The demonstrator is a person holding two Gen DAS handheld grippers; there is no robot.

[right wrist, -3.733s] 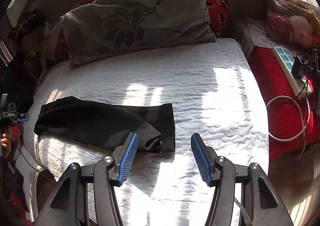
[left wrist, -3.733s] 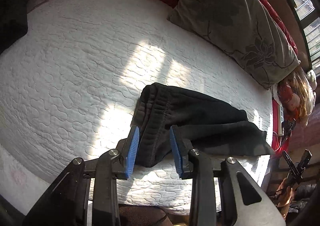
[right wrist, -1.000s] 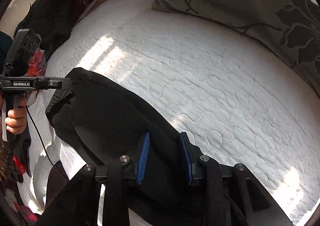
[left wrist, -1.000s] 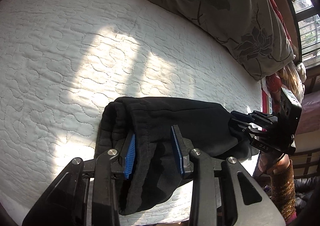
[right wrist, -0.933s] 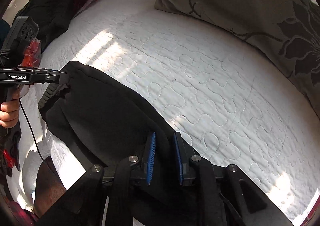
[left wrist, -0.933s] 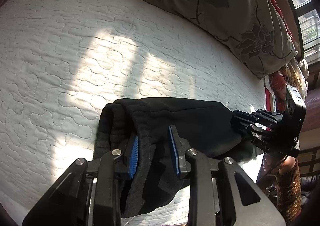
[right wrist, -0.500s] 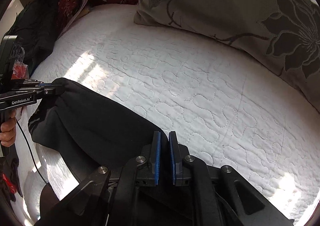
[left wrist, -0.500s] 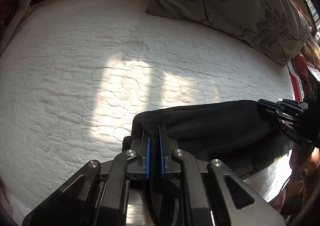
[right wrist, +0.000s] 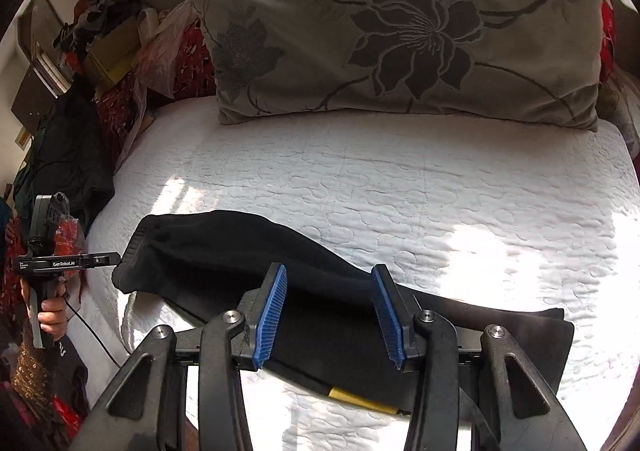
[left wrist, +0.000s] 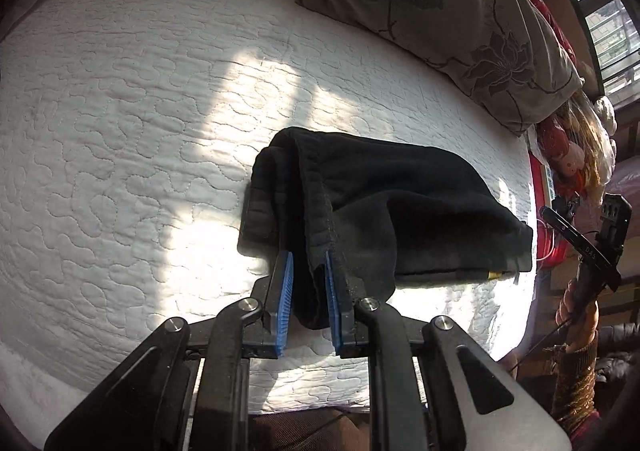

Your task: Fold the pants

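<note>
Both grippers released; one pants (left wrist: 384, 211) folded on quilt (left wrist: 120, 131).

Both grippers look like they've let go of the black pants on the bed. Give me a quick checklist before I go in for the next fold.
1. Left gripper released: ok, jaws parted, though the waistband end of the black pants lies between the pads.
2. Right gripper released: ok, jaws wide open above the cloth.
3. Pants resting on the white quilt: ok, lying folded along their length.
4. Edges lined up: not ok, a lower layer sticks out near the yellow tag.
5. Room on the quilt toward the floral pillow: ok.
6. Left pads touching cloth: cannot tell.
</note>
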